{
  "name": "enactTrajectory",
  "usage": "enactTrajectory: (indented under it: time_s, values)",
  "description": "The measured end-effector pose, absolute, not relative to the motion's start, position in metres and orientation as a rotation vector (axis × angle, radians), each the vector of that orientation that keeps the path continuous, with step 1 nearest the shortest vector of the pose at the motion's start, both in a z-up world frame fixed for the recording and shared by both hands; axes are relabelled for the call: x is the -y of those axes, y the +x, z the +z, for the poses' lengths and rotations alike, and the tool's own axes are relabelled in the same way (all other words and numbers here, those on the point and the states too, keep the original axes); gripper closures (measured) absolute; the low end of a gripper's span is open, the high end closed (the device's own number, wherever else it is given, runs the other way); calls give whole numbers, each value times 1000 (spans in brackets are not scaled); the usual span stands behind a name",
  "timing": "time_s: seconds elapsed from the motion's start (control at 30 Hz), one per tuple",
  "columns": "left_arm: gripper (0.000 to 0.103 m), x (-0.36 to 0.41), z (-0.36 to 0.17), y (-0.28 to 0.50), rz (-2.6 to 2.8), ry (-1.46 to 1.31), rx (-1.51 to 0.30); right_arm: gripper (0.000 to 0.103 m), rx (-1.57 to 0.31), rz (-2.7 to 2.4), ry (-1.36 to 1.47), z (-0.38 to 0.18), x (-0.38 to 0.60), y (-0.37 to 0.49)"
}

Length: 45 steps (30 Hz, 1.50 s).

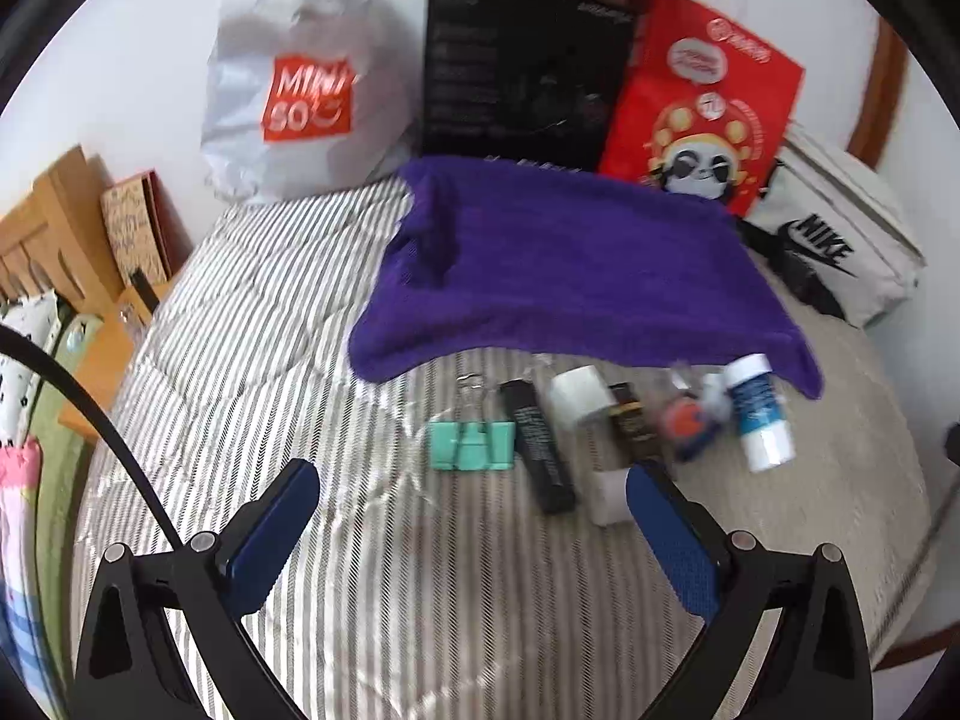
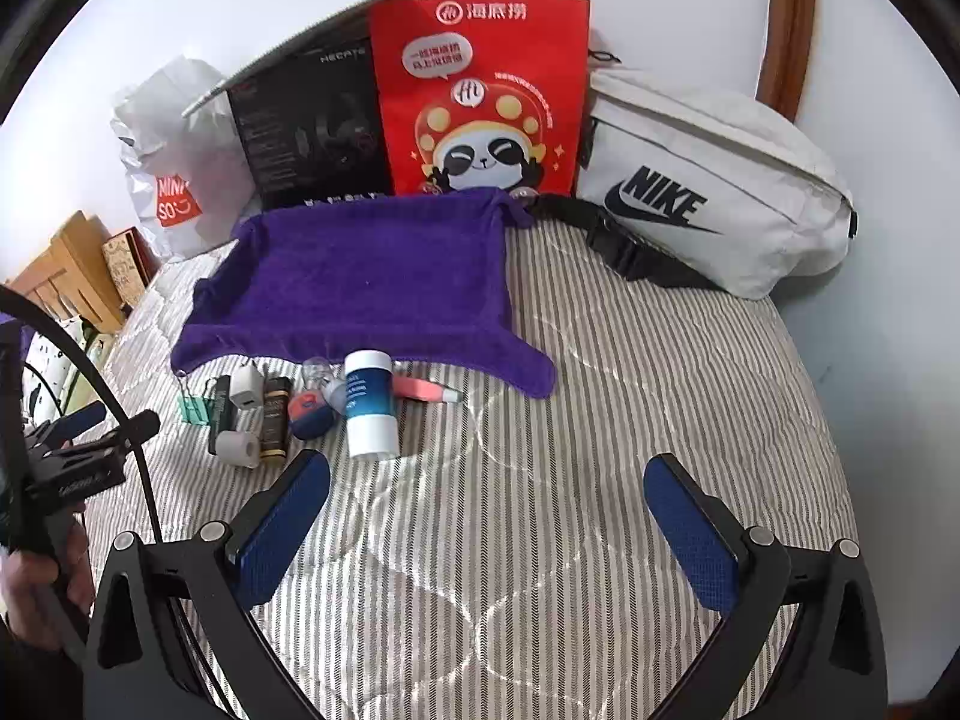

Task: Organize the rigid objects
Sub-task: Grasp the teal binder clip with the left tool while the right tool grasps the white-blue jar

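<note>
Small objects lie in a row on the striped bedcover in front of a purple towel point(image 1: 570, 264) point(image 2: 366, 282): a teal binder clip point(image 1: 471, 444) point(image 2: 193, 408), a black tube point(image 1: 540, 447) point(image 2: 221, 411), a white charger point(image 1: 579, 396) point(image 2: 246, 389), a brown tube point(image 1: 630, 420) point(image 2: 275, 417), a blue-orange object point(image 1: 690, 429) point(image 2: 309, 411), a white-and-blue bottle point(image 1: 759, 414) point(image 2: 370, 411), a small white cylinder point(image 1: 606, 498) point(image 2: 237, 449) and a pink tube point(image 2: 423, 390). My left gripper point(image 1: 471, 516) is open, hovering just before the clip and black tube. My right gripper point(image 2: 486, 504) is open and empty over bare cover.
Against the wall stand a white Miniso bag point(image 1: 300, 78) point(image 2: 174, 168), a black box point(image 1: 522, 66) point(image 2: 312, 126), a red panda paper bag point(image 1: 702, 108) point(image 2: 480, 96) and a white Nike pouch point(image 1: 840, 240) point(image 2: 714, 186). Wooden furniture point(image 1: 54, 228) is at the left.
</note>
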State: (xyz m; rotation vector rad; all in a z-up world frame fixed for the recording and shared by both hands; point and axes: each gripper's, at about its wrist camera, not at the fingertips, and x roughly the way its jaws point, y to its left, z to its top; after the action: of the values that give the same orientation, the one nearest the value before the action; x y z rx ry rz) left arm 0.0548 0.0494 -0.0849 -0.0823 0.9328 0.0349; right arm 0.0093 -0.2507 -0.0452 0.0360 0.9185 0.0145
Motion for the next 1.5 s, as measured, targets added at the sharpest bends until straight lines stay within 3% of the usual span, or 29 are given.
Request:
enactTrajectory:
  time_s: [0.37,0.83,1.2,1.23,1.27,1.5]
  values:
    - [8,-65,-139,87,47,-77,-989,0,-997,-17,13,-71,257,27]
    - [12,-75,-143,93,67,-100,-962,0,-1052,-7,-4,-92,251,46]
    - [44,-60,-143,95,57,-34,-945,2,-1051,17,28,-107,252,57]
    - [48,-59,-143,95,53,-35,-937,4,-1049,20,33,-109,252,59]
    - [63,-59,-142,93,53,-37,-921,6,-1044,31,39,-111,251,62]
    - [63,-59,-144,92,51,-39,-896,13,-1021,85,25,-125,243,82]
